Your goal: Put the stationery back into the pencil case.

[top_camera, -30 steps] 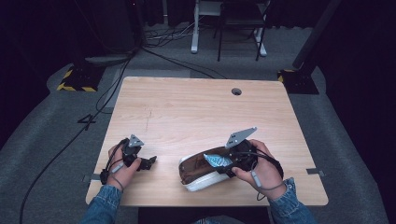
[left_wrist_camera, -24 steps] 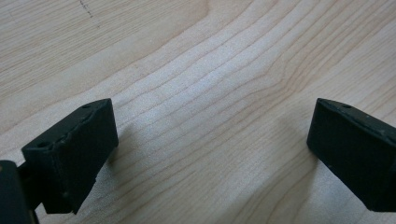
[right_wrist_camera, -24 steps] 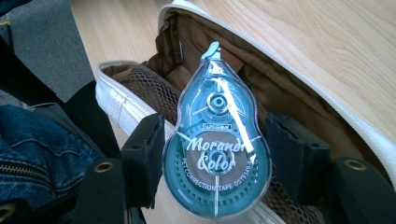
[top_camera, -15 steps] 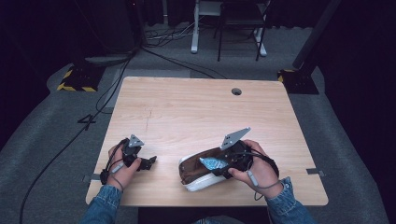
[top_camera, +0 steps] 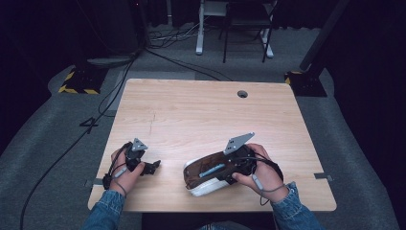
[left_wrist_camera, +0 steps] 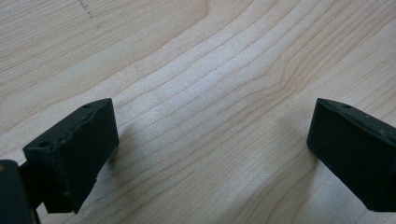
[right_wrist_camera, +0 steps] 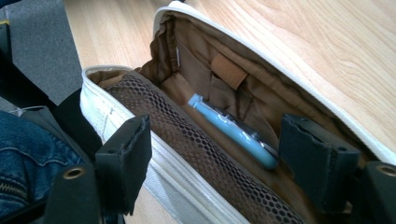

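The right gripper [right_wrist_camera: 212,156], jaws just widened, has let the light-blue pen [right_wrist_camera: 233,131] drop inside the white, brown-lined pouch [top_camera: 209,175]. The left gripper [left_wrist_camera: 210,154] rests wide and empty on the wooden table [top_camera: 191,115] (out of the way).

Place: we take it for a lab or studio
Signs: black curtains [top_camera: 43,38]; floor cables [top_camera: 177,38]; hazard-taped stand base [top_camera: 76,81]; bare wooden table [top_camera: 201,115]

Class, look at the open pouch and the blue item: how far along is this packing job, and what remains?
Done: the blue pen-like item already lies inside the open white pouch, beside its mesh pocket. In hand: the right gripper has just been opening, its jaws apart over the pouch mouth, pressing on nothing. The left gripper rests open on the bare table. Left: probably closing the pouch, which gapes open.
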The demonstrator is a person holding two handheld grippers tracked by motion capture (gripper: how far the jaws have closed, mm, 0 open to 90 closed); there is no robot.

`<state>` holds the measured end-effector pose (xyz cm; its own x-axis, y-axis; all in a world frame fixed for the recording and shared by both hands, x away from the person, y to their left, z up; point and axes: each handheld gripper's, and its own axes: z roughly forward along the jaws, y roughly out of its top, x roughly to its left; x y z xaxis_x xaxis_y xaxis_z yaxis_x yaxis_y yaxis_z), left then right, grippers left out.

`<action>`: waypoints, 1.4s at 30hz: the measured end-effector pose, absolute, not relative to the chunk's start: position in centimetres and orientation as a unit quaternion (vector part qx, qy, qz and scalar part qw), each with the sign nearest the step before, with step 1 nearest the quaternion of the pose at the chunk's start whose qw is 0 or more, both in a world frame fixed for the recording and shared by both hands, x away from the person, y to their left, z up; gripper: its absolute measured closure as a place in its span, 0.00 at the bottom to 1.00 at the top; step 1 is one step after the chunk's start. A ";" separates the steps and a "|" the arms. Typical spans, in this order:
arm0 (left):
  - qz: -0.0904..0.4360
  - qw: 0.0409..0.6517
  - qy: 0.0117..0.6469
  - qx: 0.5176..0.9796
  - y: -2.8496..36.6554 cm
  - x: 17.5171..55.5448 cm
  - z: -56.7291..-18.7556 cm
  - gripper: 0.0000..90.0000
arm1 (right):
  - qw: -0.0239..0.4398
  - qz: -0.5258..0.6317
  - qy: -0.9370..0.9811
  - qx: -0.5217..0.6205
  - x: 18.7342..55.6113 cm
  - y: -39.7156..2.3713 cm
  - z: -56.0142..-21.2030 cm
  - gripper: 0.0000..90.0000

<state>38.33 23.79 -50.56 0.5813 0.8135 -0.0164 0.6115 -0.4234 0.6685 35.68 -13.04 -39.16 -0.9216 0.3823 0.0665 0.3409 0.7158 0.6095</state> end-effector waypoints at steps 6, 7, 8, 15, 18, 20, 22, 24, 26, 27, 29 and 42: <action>0.157 0.322 0.430 0.829 23.8 38.3 -50.6 0.03 | 0.043 0.330 0.921 0.202 35.8 -13.4 -38.9 0.30; 0.157 0.322 0.430 0.829 23.8 38.3 -50.6 0.03 | 0.046 0.333 0.920 0.201 35.8 -13.5 -38.8 0.30; 0.157 0.322 0.430 0.829 23.8 38.3 -50.6 0.02 | 0.050 0.339 0.918 0.200 35.7 -13.7 -38.7 0.30; 0.155 0.322 0.428 0.830 23.7 38.5 -50.6 0.01 | 0.089 0.380 0.899 0.199 35.6 -15.2 -37.6 0.29; 0.153 0.321 0.428 0.831 23.7 38.6 -50.6 0.01 | 0.108 0.391 0.889 0.212 35.8 -16.6 -37.1 0.28; 0.152 0.320 0.426 0.832 23.6 38.6 -50.5 0.01 | 0.119 0.396 0.883 0.223 36.0 -17.6 -37.0 0.26; 0.154 0.321 0.425 0.832 23.6 38.7 -50.6 0.00 | 0.127 0.397 0.880 0.229 36.2 -18.4 -36.9 0.23; 0.154 0.319 0.426 0.832 23.5 38.8 -50.6 0.00 | 0.128 0.403 0.874 0.239 36.4 -19.3 -36.8 0.20; 0.154 0.321 0.425 0.832 23.4 38.9 -50.6 0.00 | 0.130 0.409 0.867 0.253 36.7 -20.4 -36.8 0.19; 0.154 0.321 0.424 0.833 23.4 38.9 -50.6 0.00 | 0.131 0.411 0.865 0.257 36.7 -20.7 -36.8 0.19; 0.153 0.322 0.426 0.832 23.4 38.9 -50.6 0.00 | 0.132 0.412 0.862 0.265 36.9 -21.2 -36.9 0.19; 0.152 0.323 0.428 0.830 23.3 38.9 -50.6 0.00 | 0.167 0.382 0.834 0.362 39.1 -25.6 -39.9 0.18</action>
<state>38.93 23.30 -50.61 0.5880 0.8085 -0.0241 0.6119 -0.4251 0.6670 39.08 -25.63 -39.87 -0.6815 0.7318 -0.0024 0.4763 0.4461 0.7577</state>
